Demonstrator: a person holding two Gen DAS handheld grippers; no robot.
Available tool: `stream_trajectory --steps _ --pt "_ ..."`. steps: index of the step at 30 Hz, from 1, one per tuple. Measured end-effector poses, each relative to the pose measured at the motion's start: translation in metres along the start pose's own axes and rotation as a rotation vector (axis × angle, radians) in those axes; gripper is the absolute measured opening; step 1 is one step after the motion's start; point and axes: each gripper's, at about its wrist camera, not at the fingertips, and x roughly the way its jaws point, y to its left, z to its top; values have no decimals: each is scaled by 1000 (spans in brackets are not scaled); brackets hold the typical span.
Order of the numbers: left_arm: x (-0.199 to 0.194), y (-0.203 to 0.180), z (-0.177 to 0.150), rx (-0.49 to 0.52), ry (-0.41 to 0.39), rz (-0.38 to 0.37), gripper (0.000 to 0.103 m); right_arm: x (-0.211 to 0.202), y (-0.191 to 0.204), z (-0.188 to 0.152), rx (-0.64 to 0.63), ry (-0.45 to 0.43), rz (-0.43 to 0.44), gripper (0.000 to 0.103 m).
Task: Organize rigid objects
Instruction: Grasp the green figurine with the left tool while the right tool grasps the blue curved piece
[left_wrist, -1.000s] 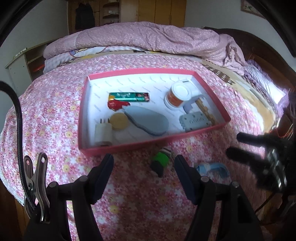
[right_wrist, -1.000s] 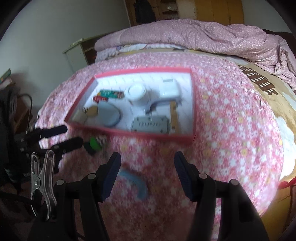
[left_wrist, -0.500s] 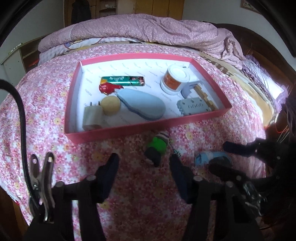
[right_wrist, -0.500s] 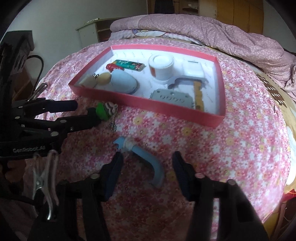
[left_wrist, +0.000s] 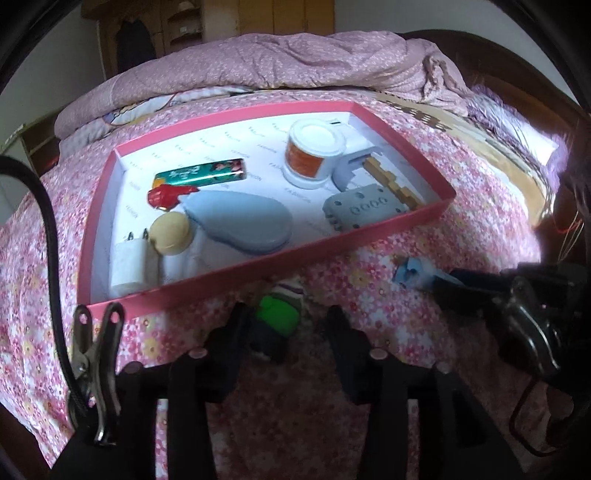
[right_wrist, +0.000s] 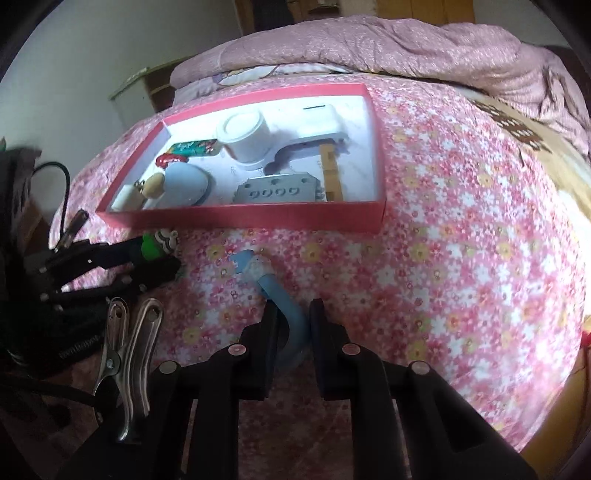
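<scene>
A red tray (left_wrist: 258, 266) lies on the flowered bedspread, holding a white jar (left_wrist: 314, 155), a grey-blue oval case (left_wrist: 240, 221), a white plug (left_wrist: 129, 262) and other small items. Just in front of it sits a green toy figure (left_wrist: 277, 314). My left gripper (left_wrist: 288, 328) straddles the toy, jaws closing; a gap still shows beside the right pad. A blue curved piece (right_wrist: 255, 266) lies further right. My right gripper (right_wrist: 293, 321) is closing on its rear end, pads against it. The right wrist view also shows the left gripper (right_wrist: 159, 254) around the toy (right_wrist: 151, 247).
A folded pink quilt (left_wrist: 295, 62) is piled at the far end of the bed. Dark wooden bed frame (left_wrist: 498, 74) rises at the right. A cabinet (right_wrist: 136, 92) stands beyond the left side. Bare bedspread (right_wrist: 461, 240) stretches right of the tray (right_wrist: 240, 221).
Both grippers have come down toward the bedspread and their jaws have narrowed. The left now straddles the green toy; the right has closed onto the blue curved piece.
</scene>
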Motion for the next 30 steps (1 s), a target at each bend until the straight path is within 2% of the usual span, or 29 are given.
stream_trajectory --steps 4,8,10,13,16,21,30 --pt "1 0 -1 -10 -4 -2 50 0 6 -5 -32 -21 -22 19" --pt "0 -1 0 -10 1 6 48 0 12 -6 -56 -32 -14 28" --pt "-2 0 -1 -9 4 12 34 0 14 -7 -69 -37 -23 30" --pt "-7 5 -6 -29 17 -14 25 0 16 -9 -78 -43 -35 31" --pt "-10 11 -10 -59 30 -36 24 -1 16 -10 -67 -40 -29 31" --pt "-11 15 -9 -87 30 -54 24 -4 14 -13 -11 -27 65 31" --pt "-6 5 -5 -41 -7 -21 28 -3 18 -15 -40 -49 52 31"
